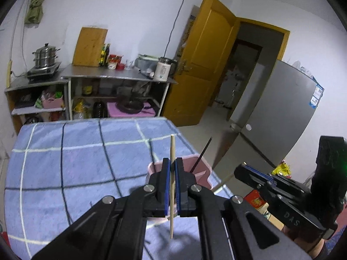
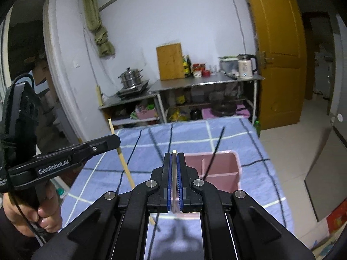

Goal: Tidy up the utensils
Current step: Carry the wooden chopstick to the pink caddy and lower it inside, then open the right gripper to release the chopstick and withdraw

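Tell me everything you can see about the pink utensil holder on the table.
The pink utensil holder is a boxy, open-topped container that looks like plastic, with inner walls splitting it into compartments. It stands upright on the blue checked tablecloth, near the table's right edge. A thin black chopstick leans out of it, tilted up. In the left wrist view the holder sits just behind the gripper's fingers; neither gripper touches it.

Right hand-held gripper (image 2: 174, 162) clamped on pale chopstick (image 2: 174, 173); pink organizer (image 2: 219, 171) beyond, black chopstick (image 2: 214, 153) inside.
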`<state>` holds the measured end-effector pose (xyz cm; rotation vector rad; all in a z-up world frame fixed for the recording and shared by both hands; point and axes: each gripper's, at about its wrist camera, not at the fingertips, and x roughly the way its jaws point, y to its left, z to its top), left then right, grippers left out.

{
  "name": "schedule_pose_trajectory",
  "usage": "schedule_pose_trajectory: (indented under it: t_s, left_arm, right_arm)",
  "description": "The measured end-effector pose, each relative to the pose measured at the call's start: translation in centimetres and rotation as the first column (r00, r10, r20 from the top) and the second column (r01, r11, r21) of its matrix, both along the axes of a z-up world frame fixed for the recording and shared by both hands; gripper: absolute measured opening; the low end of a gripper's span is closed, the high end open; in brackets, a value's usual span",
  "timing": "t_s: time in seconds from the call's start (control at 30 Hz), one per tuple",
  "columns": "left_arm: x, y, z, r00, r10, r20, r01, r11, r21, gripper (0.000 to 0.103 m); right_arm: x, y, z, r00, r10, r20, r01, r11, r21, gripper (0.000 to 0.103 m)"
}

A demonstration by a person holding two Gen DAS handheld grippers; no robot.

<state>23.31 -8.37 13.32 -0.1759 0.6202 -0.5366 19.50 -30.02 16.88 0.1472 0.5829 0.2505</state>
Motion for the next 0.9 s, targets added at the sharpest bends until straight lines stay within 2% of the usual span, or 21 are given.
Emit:
schedule_pose_trajectory:
  t_s: [0.2, 0.47, 0.9]
  left_arm:
    - [2.2, -1.2, 1.8, 0.999, 0.008, 0.048, -0.008, 1.0, -0.019, 0.005]
    - [4.4, -1.7, 1.7, 0.998, 0.037, 0.054, -0.036, 0.999, -0.02, 0.005]
    - [5.0, -2.4, -3.2, 0.999, 0.019, 0.029, -0.019, 1.0, 0.015, 0.005]
  right_arm:
    - [1.3, -1.9, 2.3, 0.998, -0.035, 0.053, 0.035, 0.999, 0.013, 0.004]
    - [3.3, -2.2, 3.0, 0.997, -0.04, 0.068, 0.039, 0.999, 0.013, 0.004]
    - [5.4, -2.1, -2.5, 0.999, -0.038, -0.024, 0.039, 0.999, 0.035, 0.004]
